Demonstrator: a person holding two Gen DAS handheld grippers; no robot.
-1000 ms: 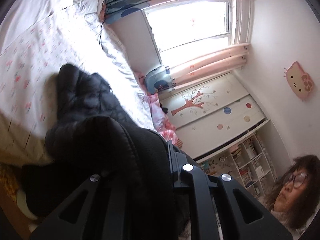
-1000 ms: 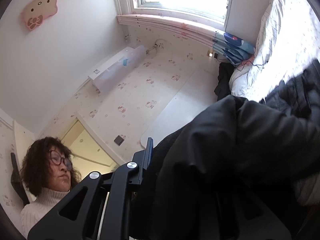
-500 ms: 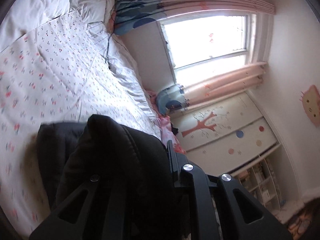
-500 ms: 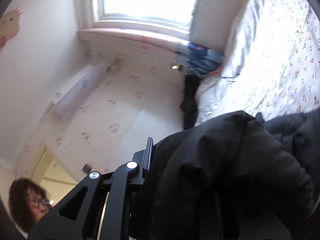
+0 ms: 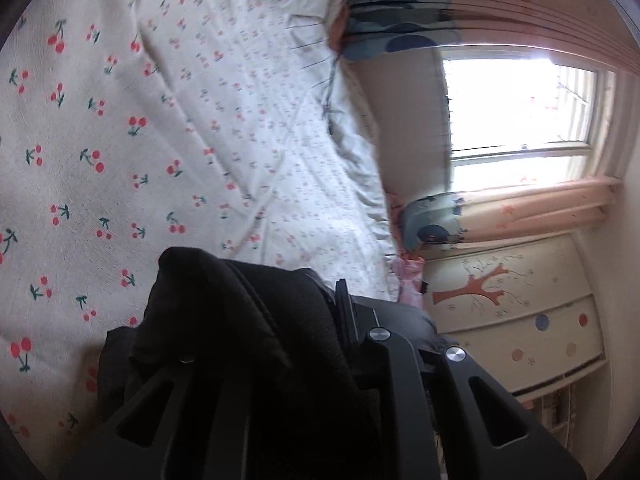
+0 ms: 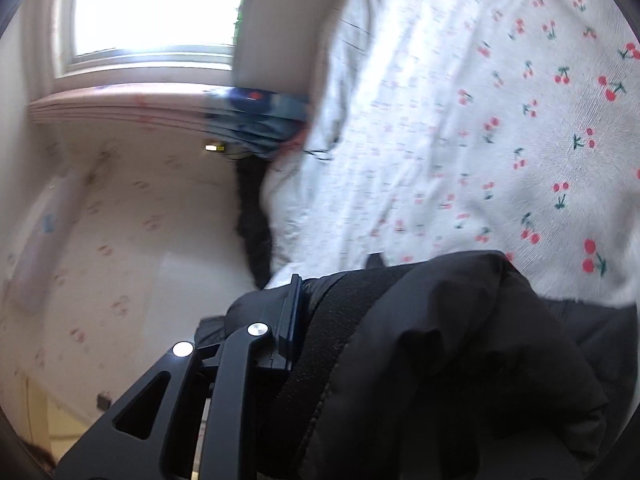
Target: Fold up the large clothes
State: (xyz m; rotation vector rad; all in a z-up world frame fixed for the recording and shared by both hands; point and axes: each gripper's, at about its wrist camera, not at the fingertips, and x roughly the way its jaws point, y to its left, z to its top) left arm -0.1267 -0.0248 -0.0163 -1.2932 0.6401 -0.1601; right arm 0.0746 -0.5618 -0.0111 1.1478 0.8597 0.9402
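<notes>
Since a second ago we have swung both grippers off the room and low over the bed, and the person's face has left both views.

Through the left wrist camera, the cherry-print bedspread (image 5: 168, 128) now fills the upper left. The black padded jacket (image 5: 224, 320) bunches over our left gripper (image 5: 296, 312); its jaws have just been easing apart, yet the cloth sits between them and they still grasp it. The jacket's edge hangs just above the bedspread near the bed's near edge. The window (image 5: 516, 120) and the tree-painted wardrobe (image 5: 508, 312) stand to the right.

Through the right wrist camera, the jacket (image 6: 440, 352) drapes over our right gripper (image 6: 320, 320), jaws likewise just loosening but clamped on cloth. The bedspread (image 6: 480, 120) lies above it.
</notes>
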